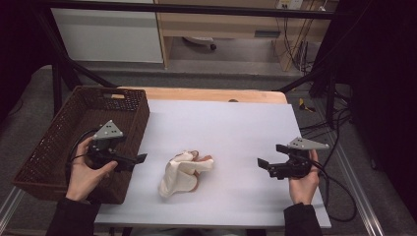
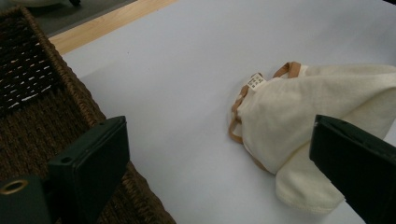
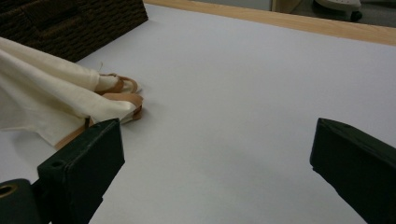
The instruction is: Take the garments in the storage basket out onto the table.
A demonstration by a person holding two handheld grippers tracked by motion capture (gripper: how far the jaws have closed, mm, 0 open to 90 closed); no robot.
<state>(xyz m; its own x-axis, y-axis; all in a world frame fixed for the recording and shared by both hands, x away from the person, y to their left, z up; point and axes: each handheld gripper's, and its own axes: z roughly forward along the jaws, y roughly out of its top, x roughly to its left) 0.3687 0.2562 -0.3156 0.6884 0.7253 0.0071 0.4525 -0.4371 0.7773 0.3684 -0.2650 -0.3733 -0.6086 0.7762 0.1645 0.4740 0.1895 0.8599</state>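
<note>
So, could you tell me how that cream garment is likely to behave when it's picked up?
The garment lies crumpled in soft folds, so it will probably droop from any pinch point. It looks thin, so likely light. Its tan trim forms loose loops that may dangle or snag. Pushed, it would probably bunch rather than slide.

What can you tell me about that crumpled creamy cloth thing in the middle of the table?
The cream cloth is a small garment of soft, towel-like fabric, crumpled in a loose heap with folds sticking up. Tan trim or straps run along its edges, and a little white tag with print too small to read sits near one loop. It lies on the white table cover, right of the brown woven basket and apart from it. Nothing grips it: the left gripper and right gripper sit open on either side, not touching.
</note>
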